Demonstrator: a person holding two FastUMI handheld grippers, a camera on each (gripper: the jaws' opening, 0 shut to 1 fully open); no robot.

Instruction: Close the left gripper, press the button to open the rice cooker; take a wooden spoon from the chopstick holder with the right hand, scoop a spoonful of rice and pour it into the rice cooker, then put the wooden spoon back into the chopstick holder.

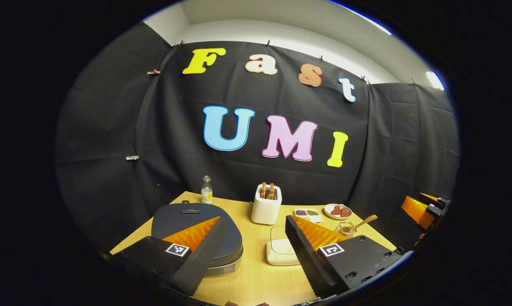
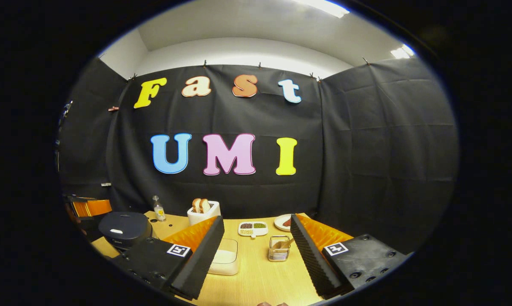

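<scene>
Both sets of jaws are spread wide, nothing held, on left gripper (image 1: 247,250) and right gripper (image 2: 256,255). One wooden spoon (image 1: 360,222) is seen leaning rightward in the chopstick holder (image 2: 278,249) mid-desk (image 2: 256,280); one closed rice cooker (image 1: 196,231) sits by the left edge.

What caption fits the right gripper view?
Open right gripper above wooden table, facing wire chopstick holder; closed dark rice cooker at left.
</scene>
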